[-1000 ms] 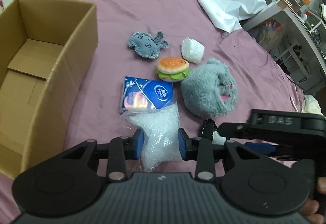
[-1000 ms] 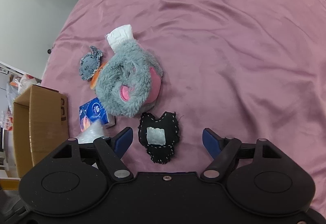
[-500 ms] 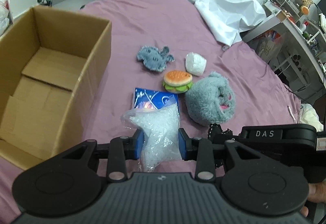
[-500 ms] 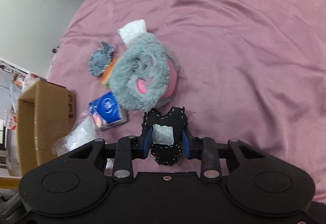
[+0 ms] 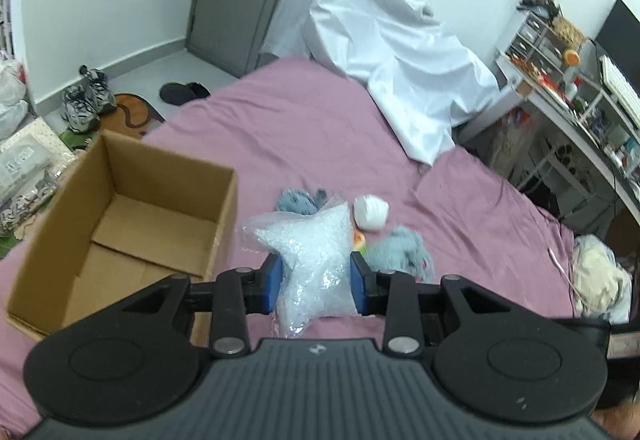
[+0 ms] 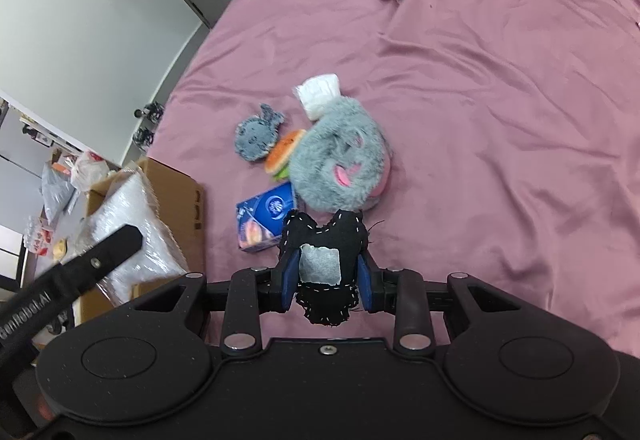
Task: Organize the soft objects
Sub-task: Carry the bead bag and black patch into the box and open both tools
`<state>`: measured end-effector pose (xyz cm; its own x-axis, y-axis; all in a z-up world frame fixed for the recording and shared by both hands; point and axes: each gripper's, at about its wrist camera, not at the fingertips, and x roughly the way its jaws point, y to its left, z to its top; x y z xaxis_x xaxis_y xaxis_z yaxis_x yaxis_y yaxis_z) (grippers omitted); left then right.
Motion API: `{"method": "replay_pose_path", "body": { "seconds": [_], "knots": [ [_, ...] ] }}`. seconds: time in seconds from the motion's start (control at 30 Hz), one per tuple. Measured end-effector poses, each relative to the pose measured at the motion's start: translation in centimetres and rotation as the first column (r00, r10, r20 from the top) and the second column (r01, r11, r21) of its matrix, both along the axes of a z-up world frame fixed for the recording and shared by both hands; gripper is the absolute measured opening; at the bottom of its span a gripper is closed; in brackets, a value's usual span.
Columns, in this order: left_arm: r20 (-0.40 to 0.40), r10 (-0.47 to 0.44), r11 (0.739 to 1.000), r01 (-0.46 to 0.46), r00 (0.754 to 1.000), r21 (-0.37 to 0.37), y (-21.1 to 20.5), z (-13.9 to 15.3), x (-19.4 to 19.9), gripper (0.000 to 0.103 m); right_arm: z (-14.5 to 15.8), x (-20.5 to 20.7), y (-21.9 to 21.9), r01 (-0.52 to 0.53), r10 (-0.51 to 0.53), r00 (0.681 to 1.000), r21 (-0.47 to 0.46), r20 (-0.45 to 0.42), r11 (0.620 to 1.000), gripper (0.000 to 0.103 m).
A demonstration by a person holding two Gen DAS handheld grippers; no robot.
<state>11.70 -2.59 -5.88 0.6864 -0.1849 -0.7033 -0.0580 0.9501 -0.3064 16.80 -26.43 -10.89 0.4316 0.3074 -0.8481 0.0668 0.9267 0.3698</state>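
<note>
Left gripper (image 5: 316, 282): fingers are clamping the clear pellet bag (image 5: 308, 260), held just right of the cardboard box (image 5: 120, 224). Right gripper (image 6: 326, 282): fingers are pinching the black stitched pouch (image 6: 324, 240), sitting just below the grey plush (image 6: 340, 164) on the bed (image 6: 500, 120).

White lettering on black arm of left gripper (image 6: 68, 276), lower left of right wrist view, partly cut off and tilted; reads roughly "BunOdobAI", uncertain. Blue tissue pack (image 6: 266, 218) carries round white logo, wording too small to read. Cardboard box (image 6: 188, 200) side shows small dark printed marks, illegible. No legible text in left wrist view.
</note>
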Motion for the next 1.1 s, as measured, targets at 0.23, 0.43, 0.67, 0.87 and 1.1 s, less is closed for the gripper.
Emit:
{"method": "replay_pose_path", "body": {
  "seconds": [0.23, 0.43, 0.67, 0.87, 1.1],
  "knots": [
    [0.056, 0.060, 0.997, -0.063, 0.997, 0.050, 2.9, 2.5, 0.9, 0.034, 2.7, -0.2, 1.1, -0.003, 0.001, 0.998, 0.022, 0.062, 1.000, 0.031],
    [0.056, 0.091, 0.989, -0.097, 0.994, 0.110, 5.4, 3.4, 2.0, 0.034, 5.1, 0.2, 2.4, -0.018, 0.014, 0.992, 0.037, 0.125, 0.999, 0.031],
    [0.062, 0.124, 0.987, -0.130, 0.990, 0.099, 8.0, 2.4, 2.3, 0.034, 6.2, 1.2, 4.9, -0.055, 0.050, 0.985, 0.030, 0.162, 0.998, 0.031],
    [0.035, 0.170, 0.982, -0.172, 0.985, 0.075, 10.7, 1.3, 2.7, 0.034, 5.9, 1.9, 7.4, -0.101, 0.095, 0.978, 0.023, 0.187, 0.995, 0.031],
    [0.004, 0.207, 0.978, -0.207, 0.978, 0.031, 13.1, -0.6, 3.3, 0.034, 4.9, 2.5, 9.9, -0.140, 0.129, 0.970, 0.041, 0.206, 0.989, 0.031]
  ]
}}
